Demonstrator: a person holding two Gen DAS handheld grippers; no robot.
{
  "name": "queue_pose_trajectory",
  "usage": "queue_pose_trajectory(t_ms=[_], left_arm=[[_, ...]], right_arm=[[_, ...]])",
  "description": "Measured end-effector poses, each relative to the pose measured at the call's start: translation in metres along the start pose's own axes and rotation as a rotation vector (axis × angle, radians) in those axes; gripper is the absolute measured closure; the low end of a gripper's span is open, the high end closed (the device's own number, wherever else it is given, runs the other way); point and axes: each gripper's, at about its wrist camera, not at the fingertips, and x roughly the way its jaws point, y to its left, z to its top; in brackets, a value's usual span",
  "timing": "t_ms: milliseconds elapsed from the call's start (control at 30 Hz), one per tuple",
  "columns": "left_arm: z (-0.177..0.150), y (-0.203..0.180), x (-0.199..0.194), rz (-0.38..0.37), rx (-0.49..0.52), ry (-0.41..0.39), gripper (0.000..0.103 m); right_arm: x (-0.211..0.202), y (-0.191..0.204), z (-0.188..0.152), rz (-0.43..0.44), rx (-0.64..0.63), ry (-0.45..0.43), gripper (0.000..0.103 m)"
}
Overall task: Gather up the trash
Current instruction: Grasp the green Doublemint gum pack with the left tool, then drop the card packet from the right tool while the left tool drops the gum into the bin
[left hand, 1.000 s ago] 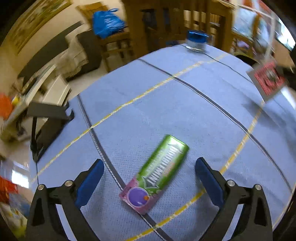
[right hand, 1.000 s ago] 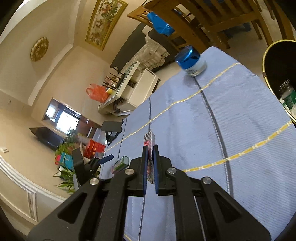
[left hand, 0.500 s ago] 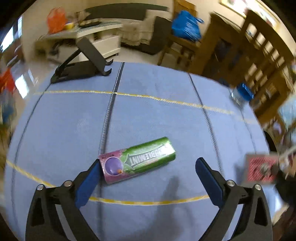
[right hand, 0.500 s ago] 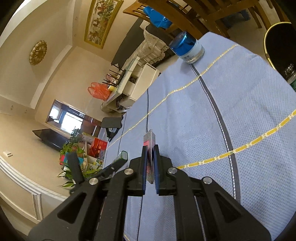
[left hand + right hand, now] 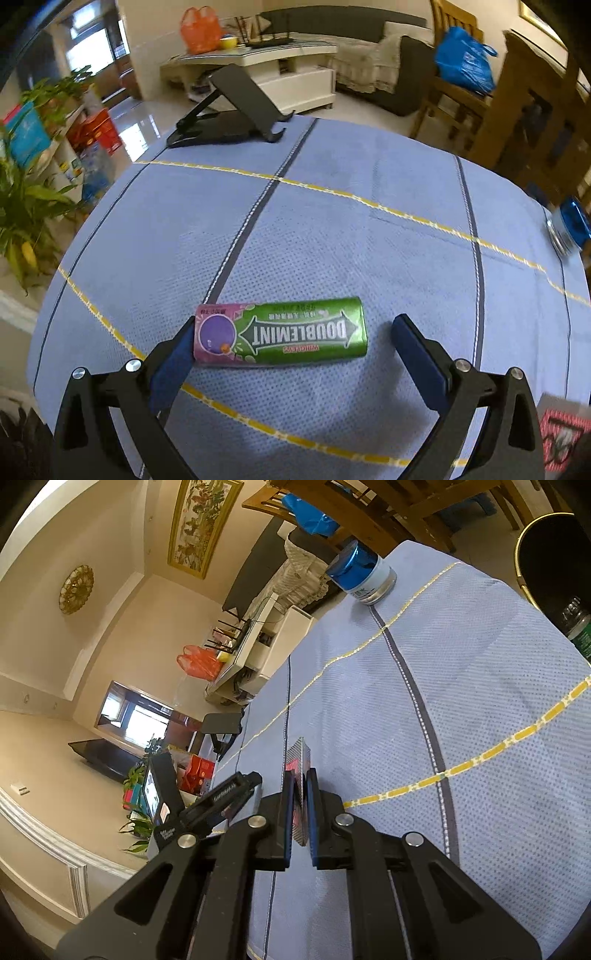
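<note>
On my left wrist feed, a black folding stand (image 5: 229, 110) sits at the far edge of the blue tablecloth (image 5: 332, 229), upper centre of the frame. A blue-lidded jar (image 5: 570, 230) blurs at the right edge. Behind, an orange bag (image 5: 200, 29) rests on a white cabinet (image 5: 258, 70), a blue bag (image 5: 463, 62) on a wooden chair (image 5: 448, 94) upper right, and leafy plants (image 5: 26, 206) at left. My right wrist feed shows a gold-framed painting (image 5: 201, 524) at top and what may be a round gold wall ornament (image 5: 76, 589) upper left.
</note>
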Motion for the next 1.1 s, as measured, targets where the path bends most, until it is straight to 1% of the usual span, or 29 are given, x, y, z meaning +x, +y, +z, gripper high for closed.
queue_pose_trajectory(t_ms=[67,100,133,167,200,233,300,400,533,567,667,833,900,1100], left_arm=[[0.001,-0.001,0.001,0.003,-0.003,-0.008,0.006],[0.001,-0.001,0.002,0.000,0.003,-0.012,0.008],[0.002,-0.001,0.002,-0.003,0.014,-0.022,0.012],[0.001,-0.001,-0.002,0.005,0.032,-0.042,0.026],[-0.002,-0.001,-0.006,-0.020,0.043,-0.047,0.026],[-0.003,0.001,-0.008,-0.040,0.048,-0.047,0.026],[-0.007,0.002,-0.012,-0.062,0.059,-0.051,0.026],[-0.015,0.004,-0.017,-0.068,0.070,-0.060,0.026],[-0.022,0.002,-0.021,-0.067,0.102,-0.069,0.026],[-0.023,0.002,-0.025,-0.069,0.112,-0.081,0.026],[-0.025,-0.005,-0.038,-0.078,0.142,-0.116,0.026],[-0.024,-0.021,-0.065,-0.102,0.194,-0.196,0.026],[-0.026,-0.026,-0.071,-0.112,0.209,-0.212,0.026],[-0.033,-0.048,-0.085,-0.136,0.257,-0.237,0.026]], right_arm=[[-0.001,-0.001,0.000,-0.003,0.003,-0.002,0.095],[-0.002,-0.001,0.000,-0.004,0.006,-0.004,0.095],[-0.003,-0.001,0.000,-0.006,0.007,-0.006,0.095],[-0.003,-0.001,0.000,-0.008,0.008,-0.009,0.095],[-0.004,-0.001,0.001,-0.008,0.009,-0.013,0.093],[-0.005,-0.001,0.001,-0.007,0.012,-0.016,0.093],[-0.005,-0.002,0.001,-0.005,0.020,-0.021,0.093],[-0.004,-0.002,0.001,-0.008,0.023,-0.021,0.093],[-0.005,0.006,0.001,-0.021,-0.008,-0.025,0.093],[-0.006,0.009,0.001,-0.027,-0.022,-0.028,0.094],[-0.009,0.018,0.002,-0.041,-0.058,-0.037,0.094],[-0.025,0.023,0.010,-0.057,-0.089,-0.086,0.094],[-0.036,0.021,0.015,-0.075,-0.102,-0.116,0.094],[-0.051,0.011,0.021,-0.132,-0.149,-0.149,0.097]])
